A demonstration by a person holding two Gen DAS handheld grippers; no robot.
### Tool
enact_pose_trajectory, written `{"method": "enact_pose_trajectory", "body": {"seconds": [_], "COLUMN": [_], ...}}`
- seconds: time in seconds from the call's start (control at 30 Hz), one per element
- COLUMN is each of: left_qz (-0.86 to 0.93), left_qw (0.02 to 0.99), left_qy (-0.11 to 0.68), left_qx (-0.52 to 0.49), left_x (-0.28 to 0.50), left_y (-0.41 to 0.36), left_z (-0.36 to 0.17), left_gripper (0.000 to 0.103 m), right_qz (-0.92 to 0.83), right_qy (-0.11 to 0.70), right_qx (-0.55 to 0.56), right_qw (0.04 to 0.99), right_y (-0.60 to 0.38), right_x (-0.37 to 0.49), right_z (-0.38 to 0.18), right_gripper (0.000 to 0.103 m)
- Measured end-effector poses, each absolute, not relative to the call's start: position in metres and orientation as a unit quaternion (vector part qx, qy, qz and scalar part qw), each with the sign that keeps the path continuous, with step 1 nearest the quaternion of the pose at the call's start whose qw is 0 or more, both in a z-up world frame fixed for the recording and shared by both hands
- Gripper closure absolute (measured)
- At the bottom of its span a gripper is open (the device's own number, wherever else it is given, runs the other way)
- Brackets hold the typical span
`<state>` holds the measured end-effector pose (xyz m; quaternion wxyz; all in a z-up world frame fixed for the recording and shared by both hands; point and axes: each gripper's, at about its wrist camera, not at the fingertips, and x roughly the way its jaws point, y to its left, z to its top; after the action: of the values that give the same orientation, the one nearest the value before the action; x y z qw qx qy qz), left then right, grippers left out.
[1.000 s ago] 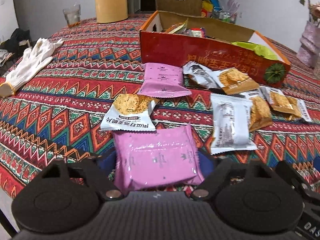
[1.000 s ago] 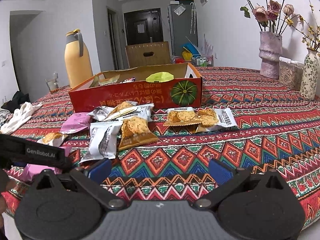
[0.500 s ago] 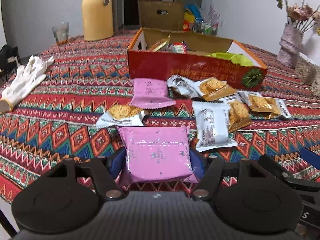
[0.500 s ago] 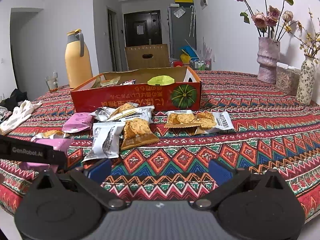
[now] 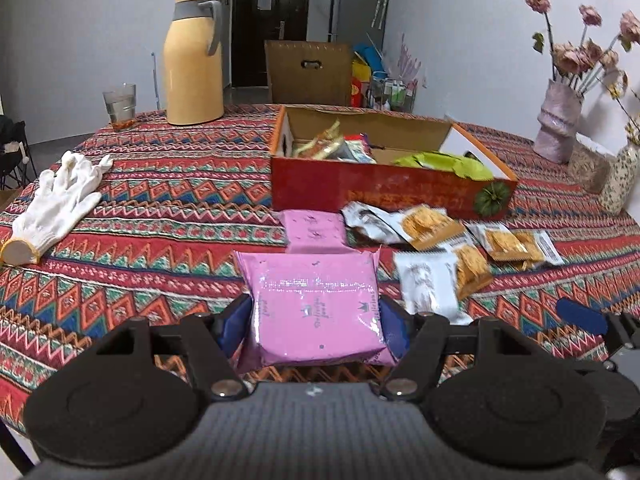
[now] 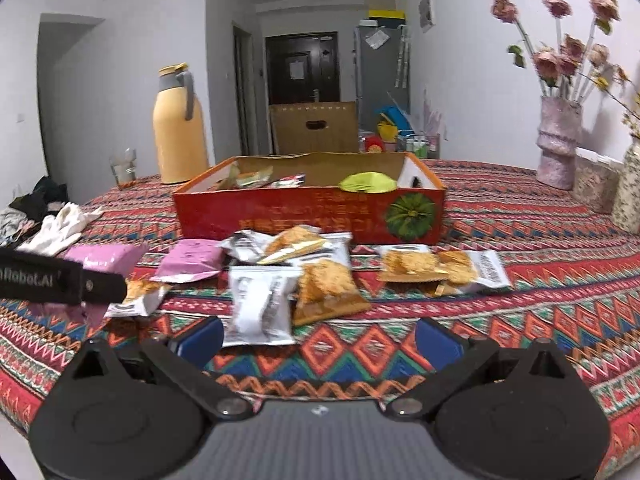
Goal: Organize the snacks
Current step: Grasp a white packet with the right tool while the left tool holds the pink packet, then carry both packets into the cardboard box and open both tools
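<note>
My left gripper (image 5: pixel 316 326) is shut on a pink snack packet (image 5: pixel 316 304), its blue pads pressing both sides, and holds it above the cloth. The right wrist view shows the same pink packet (image 6: pixel 102 258) at the left. Ahead stands the open red snack box (image 5: pixel 384 194) with several snacks inside. Before it lie a second pink packet (image 5: pixel 316 232), a white packet (image 5: pixel 430 284) and several cracker packets (image 5: pixel 432 226). My right gripper (image 6: pixel 318 340) is open above the cloth with nothing between its fingers. The white packet (image 6: pixel 260 304) lies just beyond its left finger, in front of the red box (image 6: pixel 304 216).
A yellow thermos (image 5: pixel 194 60) and a glass (image 5: pixel 120 106) stand at the back left. A white glove (image 5: pixel 60 204) lies on the left. Flower vases (image 6: pixel 558 144) stand at the right edge. The patterned tablecloth (image 5: pixel 160 200) covers the whole table.
My left gripper closed on the pink packet and lifted it off the cloth, tilting up toward the box. The right gripper drifted slightly closer to the loose packets.
</note>
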<state>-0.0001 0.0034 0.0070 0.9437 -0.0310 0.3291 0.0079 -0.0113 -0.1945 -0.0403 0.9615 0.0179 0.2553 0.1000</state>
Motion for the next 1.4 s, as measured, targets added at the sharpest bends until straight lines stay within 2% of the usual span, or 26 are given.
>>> {"method": "enact_pose_trajectory", "body": {"seconds": [0.1, 0.2, 0.3, 0.43, 0.53, 0.6, 0.63, 0.73, 1.1, 1.4], "left_qz": [0.007, 0.008, 0.012, 0.013, 0.011, 0.008, 0.007, 0.004, -0.002, -0.001], "left_qw": [0.944, 0.942, 0.942, 0.941, 0.94, 0.94, 0.94, 0.94, 0.945, 0.954], "left_qy": [0.329, 0.332, 0.334, 0.336, 0.338, 0.339, 0.339, 0.338, 0.326, 0.298], "left_qx": [-0.037, -0.038, -0.038, -0.04, -0.036, -0.033, -0.033, -0.033, -0.033, -0.038], "left_x": [0.008, 0.017, 0.025, 0.034, 0.04, 0.044, 0.045, 0.048, 0.059, 0.089], "left_y": [0.014, 0.022, 0.03, 0.036, 0.036, 0.035, 0.034, 0.032, 0.025, 0.013], "left_z": [0.008, 0.008, 0.009, 0.007, 0.006, 0.005, 0.005, 0.005, 0.021, 0.05], "left_gripper": [0.034, 0.034, 0.034, 0.034, 0.034, 0.034, 0.034, 0.034, 0.034, 0.034], "right_qz": [0.107, 0.113, 0.121, 0.124, 0.119, 0.121, 0.121, 0.126, 0.135, 0.125], "right_qy": [0.26, 0.267, 0.28, 0.301, 0.313, 0.322, 0.322, 0.318, 0.261, 0.212], "right_qx": [0.009, 0.01, 0.008, 0.0, -0.004, -0.009, -0.014, -0.019, -0.009, 0.004], "right_qw": [0.96, 0.957, 0.952, 0.946, 0.942, 0.939, 0.939, 0.94, 0.956, 0.969], "right_y": [-0.179, -0.167, -0.157, -0.146, -0.143, -0.141, -0.14, -0.14, -0.155, -0.177], "right_x": [-0.001, 0.013, 0.028, 0.044, 0.054, 0.057, 0.057, 0.055, 0.041, 0.066], "right_z": [-0.04, -0.04, -0.043, -0.051, -0.057, -0.06, -0.061, -0.061, -0.028, 0.006], "right_gripper": [0.006, 0.02, 0.025, 0.039, 0.046, 0.057, 0.059, 0.063, 0.063, 0.063]}}
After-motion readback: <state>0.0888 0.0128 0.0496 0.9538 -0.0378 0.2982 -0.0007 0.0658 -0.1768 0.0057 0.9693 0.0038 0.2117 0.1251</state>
